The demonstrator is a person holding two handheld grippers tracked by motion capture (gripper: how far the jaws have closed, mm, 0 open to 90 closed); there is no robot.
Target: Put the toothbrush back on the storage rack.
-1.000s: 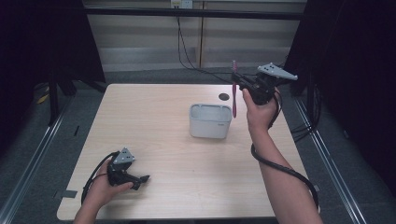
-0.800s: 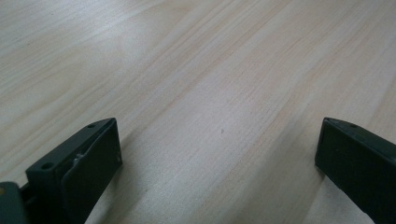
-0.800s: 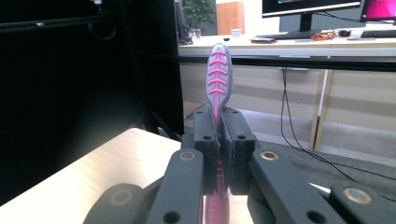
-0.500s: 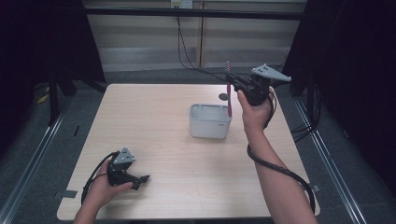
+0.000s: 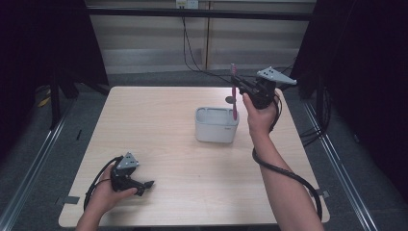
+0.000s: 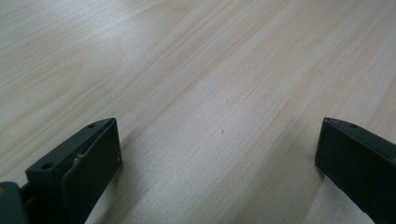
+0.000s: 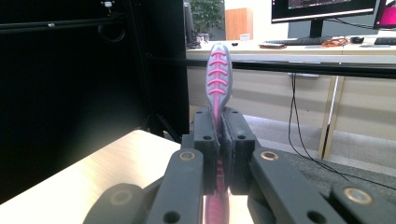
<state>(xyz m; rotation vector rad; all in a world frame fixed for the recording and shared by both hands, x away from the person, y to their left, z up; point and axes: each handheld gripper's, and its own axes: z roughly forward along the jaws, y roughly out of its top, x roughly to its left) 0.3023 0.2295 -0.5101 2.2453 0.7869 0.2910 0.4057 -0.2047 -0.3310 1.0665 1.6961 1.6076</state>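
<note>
Right tongs point(image 5: 236, 87) pinching pink toothbrush point(image 5: 234, 91) over grey bin point(image 5: 216, 126); left tongs point(image 5: 146, 185) spread, well apart.

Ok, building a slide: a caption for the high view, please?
Right gripper holds a pink toothbrush upright above the grey holder; left gripper rests open.

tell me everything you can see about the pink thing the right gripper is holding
The pink toothbrush is a slim stick, likely plastic, with a grey handle end ribbed in pink, rubbery-looking. It stands nearly upright, clamped about mid-length between the shut jaws of the right gripper, ribbed end up. Its lower part hangs over the right side of the white container; whether it touches that cannot be told. Its bristle end is not discernible.
</note>
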